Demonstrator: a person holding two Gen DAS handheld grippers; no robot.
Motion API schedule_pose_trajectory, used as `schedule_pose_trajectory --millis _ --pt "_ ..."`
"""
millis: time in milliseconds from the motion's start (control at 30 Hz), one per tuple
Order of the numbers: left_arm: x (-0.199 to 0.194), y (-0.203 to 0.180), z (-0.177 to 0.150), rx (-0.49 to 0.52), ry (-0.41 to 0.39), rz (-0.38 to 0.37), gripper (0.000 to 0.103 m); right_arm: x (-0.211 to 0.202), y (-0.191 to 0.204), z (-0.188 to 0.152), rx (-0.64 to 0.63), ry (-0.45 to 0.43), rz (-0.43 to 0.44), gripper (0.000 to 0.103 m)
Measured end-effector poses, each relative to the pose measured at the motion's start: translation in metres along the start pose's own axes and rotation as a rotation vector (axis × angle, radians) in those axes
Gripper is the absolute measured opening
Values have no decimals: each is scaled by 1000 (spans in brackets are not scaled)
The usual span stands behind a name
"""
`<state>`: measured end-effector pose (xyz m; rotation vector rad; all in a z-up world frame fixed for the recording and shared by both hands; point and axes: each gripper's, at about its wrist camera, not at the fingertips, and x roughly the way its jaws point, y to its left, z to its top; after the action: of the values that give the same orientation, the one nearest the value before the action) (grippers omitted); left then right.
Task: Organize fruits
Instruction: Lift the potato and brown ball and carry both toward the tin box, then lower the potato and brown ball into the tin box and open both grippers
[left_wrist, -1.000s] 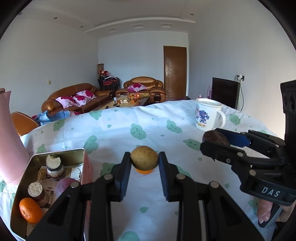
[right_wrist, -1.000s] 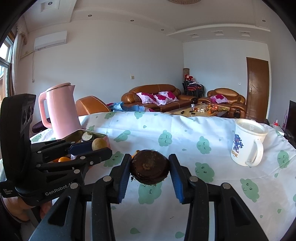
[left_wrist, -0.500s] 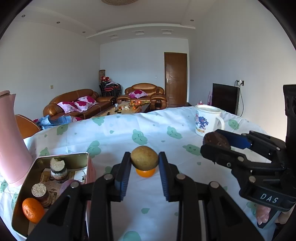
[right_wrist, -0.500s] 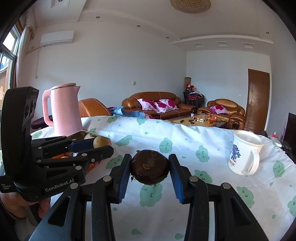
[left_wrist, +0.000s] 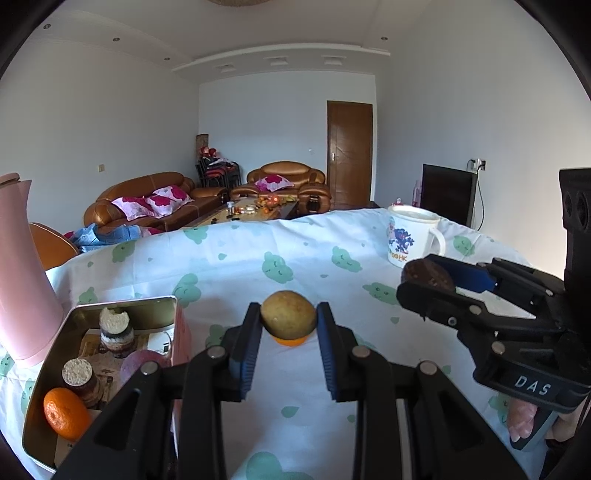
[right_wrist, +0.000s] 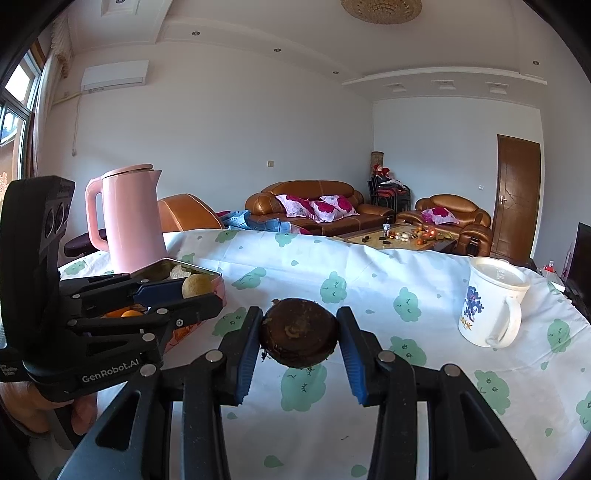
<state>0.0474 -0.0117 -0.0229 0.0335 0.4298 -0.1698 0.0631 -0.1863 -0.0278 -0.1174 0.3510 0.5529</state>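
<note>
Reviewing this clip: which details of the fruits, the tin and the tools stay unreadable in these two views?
- Orange fruit on the cloth, left wrist view: mostly hidden behind the yellow-green fruit in the left tool.
- Tin, right wrist view: its contents are largely blocked by the left tool's body.
- Tin's near corner, left wrist view: cut off by the frame edge and the tool's arm.
- Dark brown fruit in the right tool: kind unclear.
</note>
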Motion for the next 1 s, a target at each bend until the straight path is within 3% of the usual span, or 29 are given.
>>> schedule_pose_trajectory --millis 433,1000 --pt "-3 18 -5 -51 61 45 31 7 20 2 -28 37 45 43" --pt "-36 56 2 -60 38 168 31 24 69 32 -89 45 145 43"
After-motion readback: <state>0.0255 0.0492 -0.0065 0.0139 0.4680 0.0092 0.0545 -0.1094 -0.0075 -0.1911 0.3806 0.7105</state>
